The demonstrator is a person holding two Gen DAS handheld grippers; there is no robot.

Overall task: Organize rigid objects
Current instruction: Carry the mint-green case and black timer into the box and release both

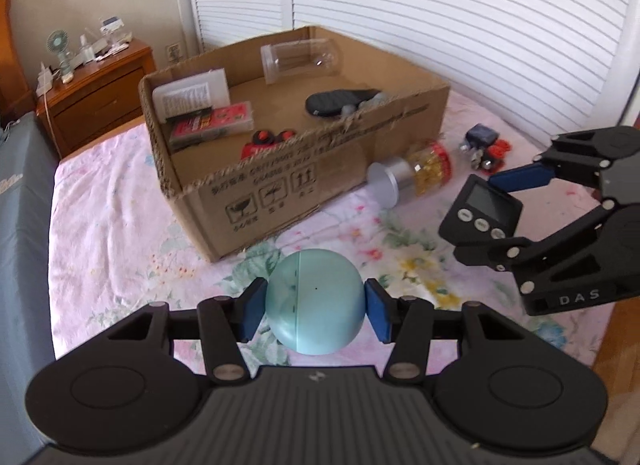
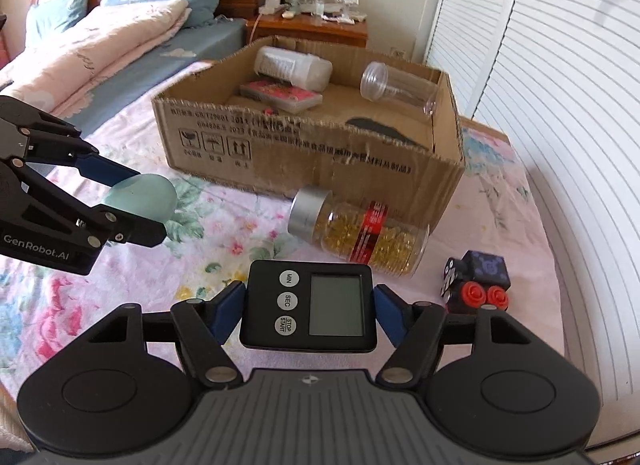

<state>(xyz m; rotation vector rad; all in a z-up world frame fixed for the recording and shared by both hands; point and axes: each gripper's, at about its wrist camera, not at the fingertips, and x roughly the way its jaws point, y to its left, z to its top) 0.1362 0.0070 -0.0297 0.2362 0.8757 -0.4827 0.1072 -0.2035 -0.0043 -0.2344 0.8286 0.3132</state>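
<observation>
Floral bedspread [image 1: 120, 193] before the cardboard box [image 1: 320, 185]: left gripper [image 1: 316, 307] jaws clamp a smooth teal egg [image 1: 316, 301]; right gripper [image 2: 310, 307] jaws clamp a black timer [image 2: 310, 305]

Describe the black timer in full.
The timer is a black, squarish plastic slab with a blank grey screen and three round buttons marked MIN, SEC and STOP/START. The right gripper clamps its two side edges and holds it face up above the flowered bedsheet, short of the cardboard box.
</observation>
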